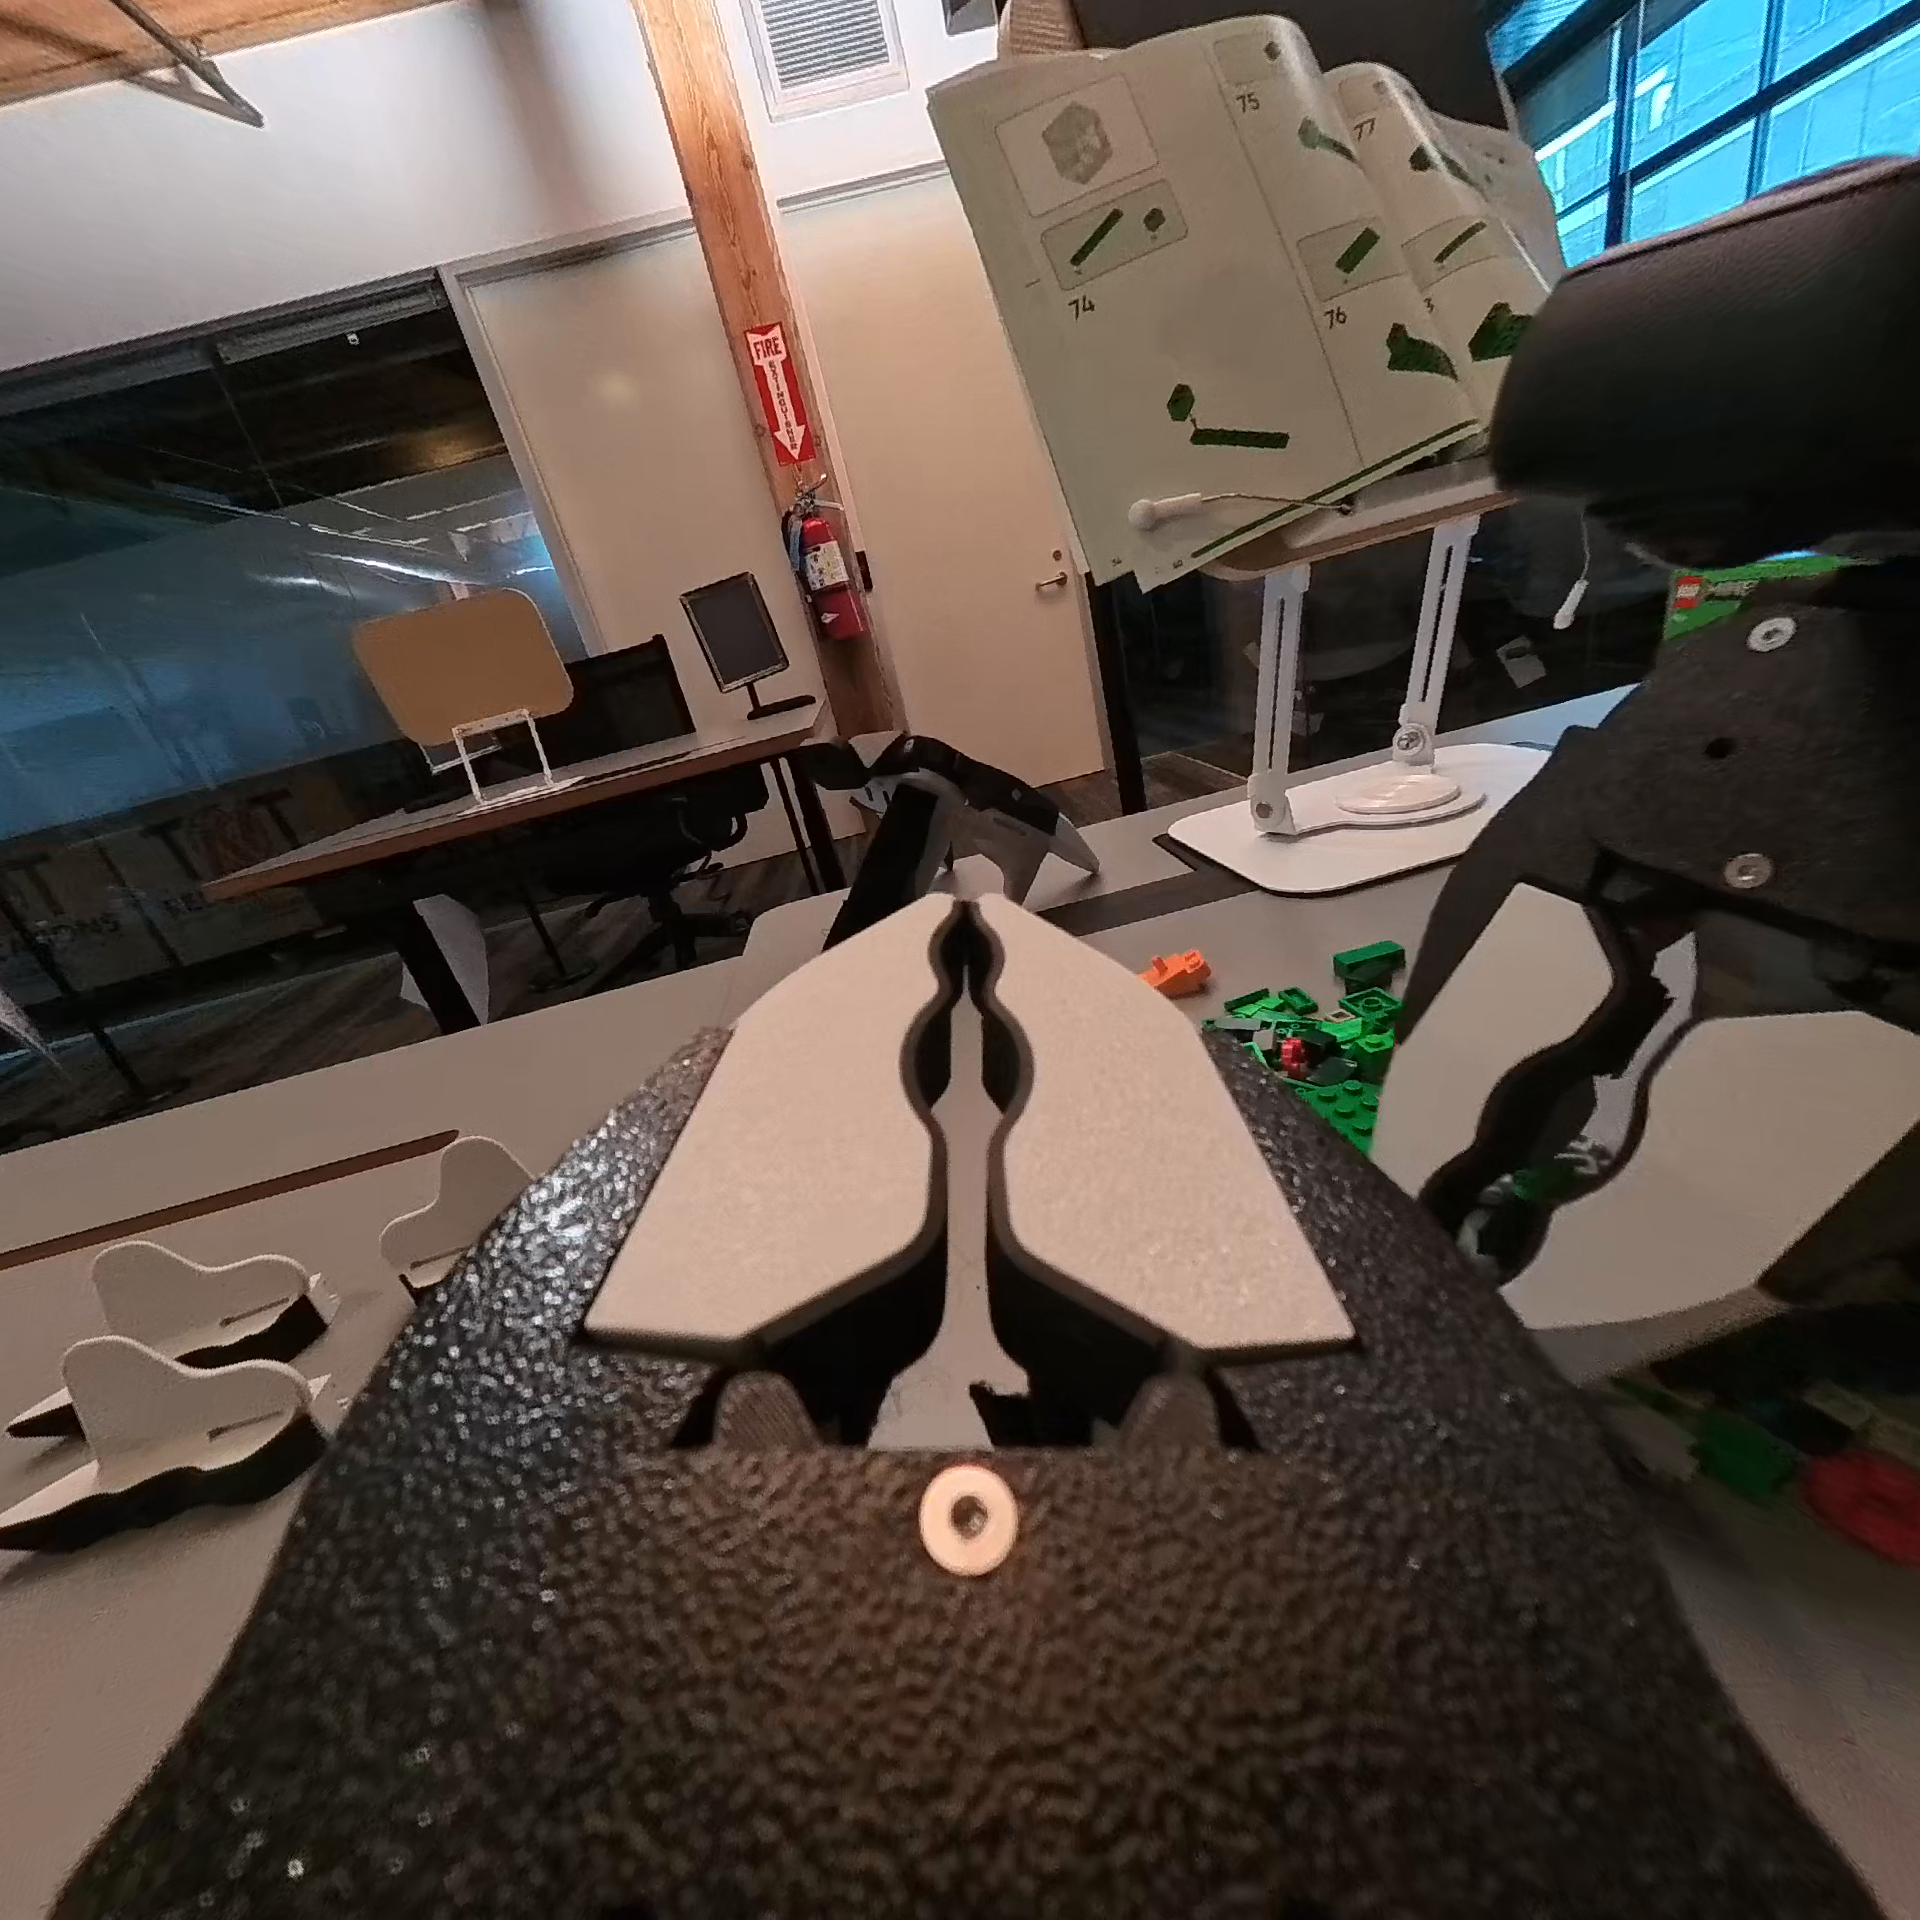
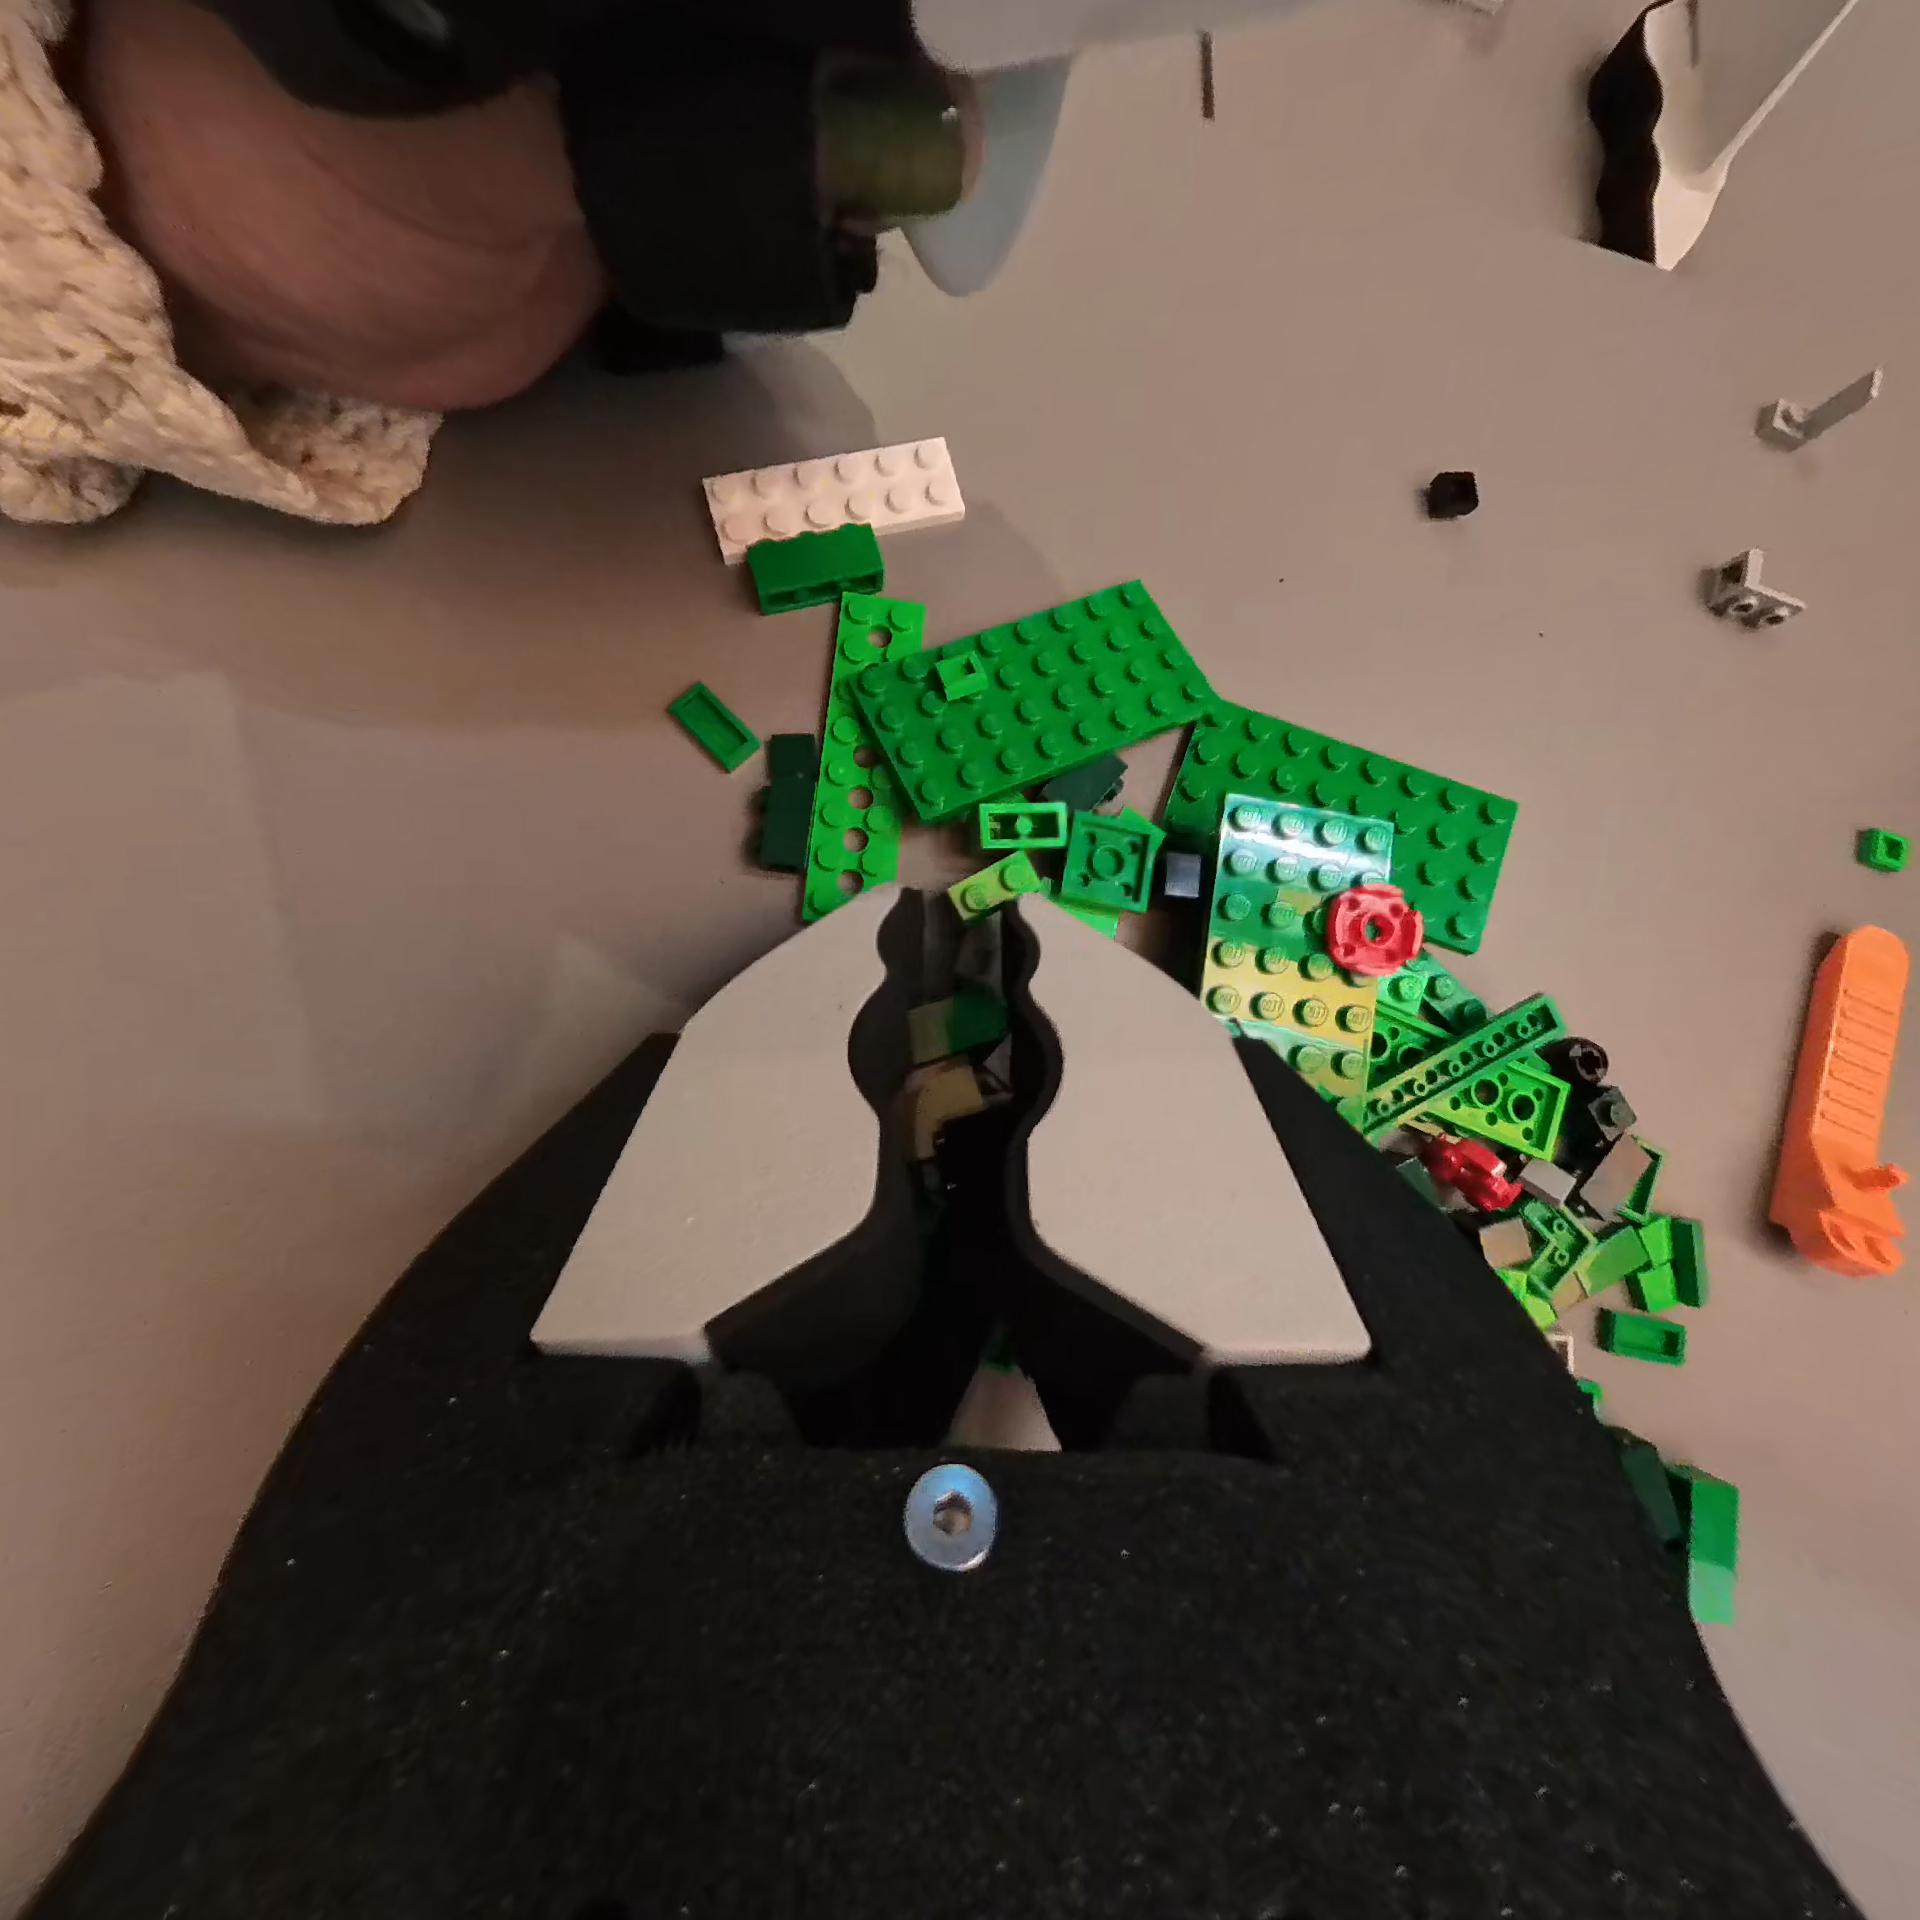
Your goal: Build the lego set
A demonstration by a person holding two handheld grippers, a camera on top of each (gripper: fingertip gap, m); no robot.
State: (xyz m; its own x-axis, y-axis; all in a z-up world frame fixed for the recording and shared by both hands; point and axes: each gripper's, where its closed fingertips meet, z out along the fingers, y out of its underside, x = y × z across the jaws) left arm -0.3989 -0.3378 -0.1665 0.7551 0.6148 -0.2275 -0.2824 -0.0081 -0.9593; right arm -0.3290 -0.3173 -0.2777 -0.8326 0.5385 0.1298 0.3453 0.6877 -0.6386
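Note:
A pile of mostly green Lego pieces (image 2: pixel 1039 707) lies on the grey table (image 2: pixel 416 831); it also shows in the left wrist view (image 1: pixel 1320 1039). My right gripper (image 2: pixel 966 894) points down into the pile. Its jaws stand a narrow gap apart, closed on a small lime green plate (image 2: pixel 992 881) at the tips. The finger edges are blurred. My left gripper (image 1: pixel 966 914) is shut and empty, held above the table left of the pile. The right gripper (image 1: pixel 1486 1216) shows at the right of the left wrist view.
An open instruction booklet (image 1: pixel 1195 312) rests on a white stand (image 1: pixel 1351 800) behind the pile. An orange brick separator (image 2: pixel 1849 1101), a white plate (image 2: pixel 831 494) and a red round piece (image 2: pixel 1374 930) lie nearby. Spare gripper fingers (image 1: pixel 197 1299) lie on the left. A hand (image 2: pixel 364 239) is at top left. The left gripper's tips are roughly 12 cm from the right gripper's.

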